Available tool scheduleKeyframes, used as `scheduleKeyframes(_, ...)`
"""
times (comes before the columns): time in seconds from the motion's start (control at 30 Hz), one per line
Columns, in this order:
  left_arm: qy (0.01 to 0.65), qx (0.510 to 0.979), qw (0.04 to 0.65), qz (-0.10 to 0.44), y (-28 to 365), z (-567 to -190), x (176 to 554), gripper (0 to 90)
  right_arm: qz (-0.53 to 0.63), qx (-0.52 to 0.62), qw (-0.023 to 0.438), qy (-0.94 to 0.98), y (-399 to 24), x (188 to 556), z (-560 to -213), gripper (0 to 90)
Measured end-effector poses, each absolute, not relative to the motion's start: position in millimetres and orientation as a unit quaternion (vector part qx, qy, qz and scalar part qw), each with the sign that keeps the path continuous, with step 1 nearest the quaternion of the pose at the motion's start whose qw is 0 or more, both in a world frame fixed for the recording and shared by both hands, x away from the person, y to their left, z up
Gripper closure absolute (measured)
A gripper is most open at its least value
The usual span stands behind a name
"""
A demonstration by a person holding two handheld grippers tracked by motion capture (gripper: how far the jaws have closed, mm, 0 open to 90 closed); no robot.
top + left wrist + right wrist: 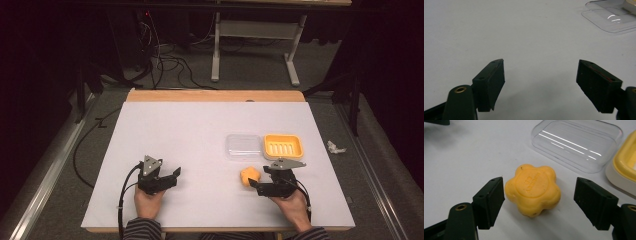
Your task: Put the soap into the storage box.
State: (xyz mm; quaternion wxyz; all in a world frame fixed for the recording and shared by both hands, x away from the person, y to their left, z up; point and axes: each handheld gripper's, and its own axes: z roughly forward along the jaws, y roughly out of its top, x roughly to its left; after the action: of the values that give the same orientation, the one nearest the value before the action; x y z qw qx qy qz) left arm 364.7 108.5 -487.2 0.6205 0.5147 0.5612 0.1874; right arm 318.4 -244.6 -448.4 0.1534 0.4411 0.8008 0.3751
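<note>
right gripper (pixel 539 195) jaws apart, seemingly clear of soap (pixel 533 189)

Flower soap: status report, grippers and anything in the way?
Both grippers open: left gripper, right gripper. Flower soap between right jaws, ungripped. Clear lid, yellow dish beyond; nothing blocking.

The yellow flower-shaped soap (pixel 533 190) bears embossed lettering on its top, too faint to read
</note>
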Motion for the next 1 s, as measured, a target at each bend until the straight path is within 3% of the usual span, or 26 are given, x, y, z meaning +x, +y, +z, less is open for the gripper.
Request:
scheduleKeyframes(0.67,0.560,0.515,0.621,0.187,109,-487,365,23.4,0.313,0.419,0.142,0.840,-220,336,-461,18.6)
scheduleKeyframes(1.0,0.561,0.515,0.621,0.186,109,-487,365,23.5,0.292,0.410,0.152,0.850,-212,341,-466,22.4)
